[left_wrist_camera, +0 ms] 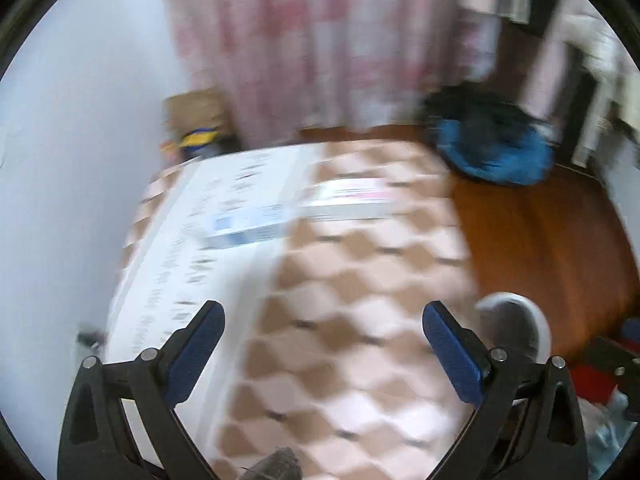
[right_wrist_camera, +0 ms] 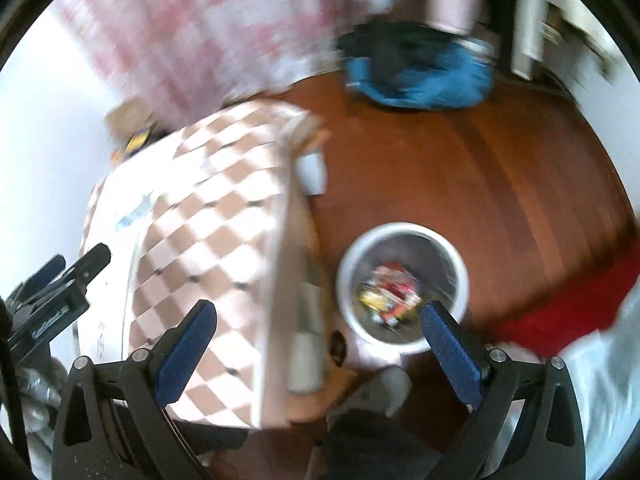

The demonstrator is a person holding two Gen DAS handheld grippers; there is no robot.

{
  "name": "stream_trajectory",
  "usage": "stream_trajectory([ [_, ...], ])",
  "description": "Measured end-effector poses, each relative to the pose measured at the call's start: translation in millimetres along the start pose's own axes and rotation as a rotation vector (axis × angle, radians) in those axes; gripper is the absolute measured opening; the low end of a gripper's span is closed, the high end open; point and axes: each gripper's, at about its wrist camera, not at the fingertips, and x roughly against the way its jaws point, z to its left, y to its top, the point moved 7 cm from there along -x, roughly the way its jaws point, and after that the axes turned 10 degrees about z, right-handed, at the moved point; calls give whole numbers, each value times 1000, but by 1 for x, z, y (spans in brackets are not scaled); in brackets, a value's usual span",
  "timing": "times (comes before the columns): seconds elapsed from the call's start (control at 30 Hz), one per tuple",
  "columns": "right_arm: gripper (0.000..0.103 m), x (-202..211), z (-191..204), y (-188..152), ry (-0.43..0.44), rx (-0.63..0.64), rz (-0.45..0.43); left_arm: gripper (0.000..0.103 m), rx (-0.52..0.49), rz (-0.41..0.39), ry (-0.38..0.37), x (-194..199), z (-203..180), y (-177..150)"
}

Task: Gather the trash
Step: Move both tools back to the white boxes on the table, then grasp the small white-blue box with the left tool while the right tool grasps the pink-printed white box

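Note:
My left gripper (left_wrist_camera: pixel 323 314) is open and empty above a table with a pink-and-white checked cloth (left_wrist_camera: pixel 352 320). Two flat boxes lie on the far part of the table: a white-and-blue one (left_wrist_camera: pixel 248 224) and a white-and-pink one (left_wrist_camera: pixel 352 198). My right gripper (right_wrist_camera: pixel 318 314) is open and empty, held high over the table's right edge. A round white bin (right_wrist_camera: pixel 402 284) stands on the wooden floor below it, with colourful wrappers (right_wrist_camera: pixel 390 294) inside. The bin's rim also shows in the left wrist view (left_wrist_camera: pixel 520 320). Both views are blurred.
A large white printed sheet (left_wrist_camera: pixel 192 248) covers the table's left side by the white wall. A blue and black heap (right_wrist_camera: pixel 416 72) lies on the floor far off. A pink curtain (left_wrist_camera: pixel 332 40) hangs behind. Red cloth (right_wrist_camera: pixel 560 316) is at right. The left gripper (right_wrist_camera: pixel 56 284) shows at the right wrist view's left.

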Motion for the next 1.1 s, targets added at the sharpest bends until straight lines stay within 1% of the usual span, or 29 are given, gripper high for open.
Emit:
stream_trajectory([
  [0.03, 103, -10, 18, 12, -1, 46, 15, 101, 38, 16, 35, -17, 23, 3],
  [0.07, 103, -26, 46, 30, -12, 115, 40, 101, 76, 33, 71, -36, 45, 5],
  [0.17, 103, -72, 111, 73, -92, 303, 98, 101, 156, 93, 150, -87, 94, 5],
  [0.2, 103, -92, 138, 92, -135, 386, 121, 101, 180, 113, 166, -103, 109, 4],
  [0.3, 103, -137, 188, 131, -233, 534, 155, 101, 229, 164, 200, -143, 140, 3],
  [0.4, 103, -179, 223, 164, -324, 673, 190, 101, 228, 189, 225, -170, 155, 6],
  [0.47, 103, -203, 240, 181, -366, 751, 219, 101, 210, 189, 241, -178, 157, 11],
  [0.53, 103, -223, 249, 192, -402, 812, 250, 101, 188, 183, 249, -183, 157, 16],
  [0.6, 102, -238, 252, 198, -413, 846, 295, 101, 169, 168, 243, -178, 154, 21],
  [0.63, 93, -245, 253, 198, -406, 860, 319, 101, 150, 161, 244, -175, 152, 24],
  [0.67, 88, -248, 251, 199, -389, 853, 337, 101, 130, 150, 239, -171, 150, 28],
  [0.73, 72, -244, 244, 203, -325, 783, 329, 101, 87, 117, 227, -161, 145, 37],
  [0.77, 70, -242, 239, 205, -293, 729, 333, 101, 63, 103, 214, -157, 142, 43],
  [0.83, 65, -237, 221, 210, -227, 581, 349, 101, -13, 77, 155, -148, 131, 57],
  [0.9, 63, -232, 198, 210, -176, 438, 366, 101, -101, 62, 127, -143, 120, 72],
  [0.93, 63, -229, 187, 208, -145, 380, 370, 101, -186, 68, 87, -143, 108, 81],
  [1.0, 63, -225, 170, 204, -104, 302, 381, 101, -306, 92, 64, -147, 93, 89],
  [1.03, 63, -223, 164, 204, -92, 277, 387, 101, -401, 111, 49, -151, 82, 92],
  [1.07, 63, -223, 159, 203, -78, 266, 393, 101, -463, 122, 51, -154, 73, 95],
  [1.1, 63, -224, 156, 200, -61, 263, 410, 101, -559, 154, 44, -162, 62, 93],
])
